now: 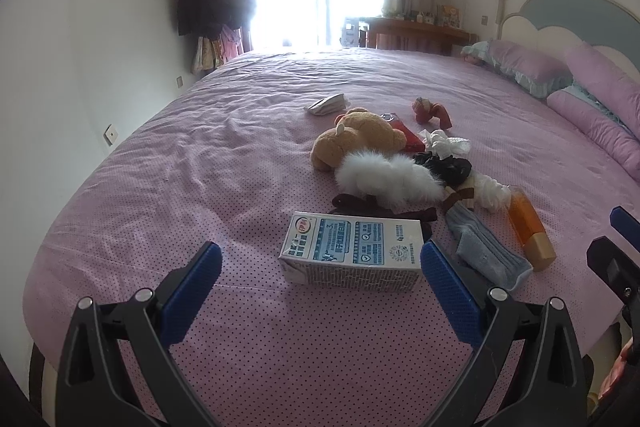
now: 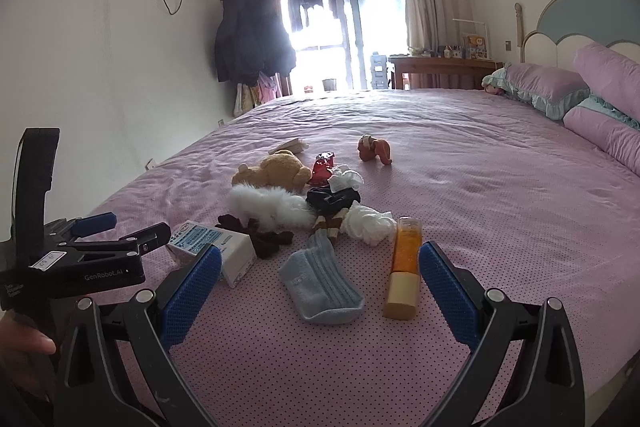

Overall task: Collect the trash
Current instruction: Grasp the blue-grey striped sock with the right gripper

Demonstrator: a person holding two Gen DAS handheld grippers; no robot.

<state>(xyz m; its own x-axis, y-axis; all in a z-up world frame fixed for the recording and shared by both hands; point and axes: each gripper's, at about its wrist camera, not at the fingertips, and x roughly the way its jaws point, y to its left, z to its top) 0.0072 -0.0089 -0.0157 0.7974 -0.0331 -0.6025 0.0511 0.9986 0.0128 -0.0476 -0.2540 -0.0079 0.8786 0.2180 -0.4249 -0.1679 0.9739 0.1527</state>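
Lying flat on the pink dotted bedsheet [image 1: 248, 327], a white and blue printed milk carton [image 1: 352, 251] sits at the near edge of a cluster of items. The left gripper [image 1: 320, 267] is spread wide with nothing between its blue-padded fingers [image 1: 192, 291]; the carton lies ahead of them, its right end just beside the right-hand pad, contact not confirmed. The right gripper [image 2: 320, 267] is likewise wide open and empty. Between its pads lie a pale blue ribbed sock [image 2: 320, 283] and an orange bottle with a tan cap [image 2: 404, 267], the bottle just beside the right-hand pad.

Behind the carton: dark brown fabric [image 1: 360, 205], a white fluffy piece [image 1: 388, 175], a tan plush bear [image 1: 356, 141], black cloth [image 1: 444, 165], crumpled white tissue [image 1: 444, 143], a second white wad [image 1: 494, 191], a red wrapper [image 1: 408, 135], a small reddish-brown toy [image 1: 430, 111] and a crumpled grey-white paper item [image 1: 326, 105] farthest back.

In the right wrist view the left gripper appears at the left edge beside the carton, with part of a hand [image 2: 24, 343] below it. Purple pillows [image 2: 544, 87] lie by the headboard.
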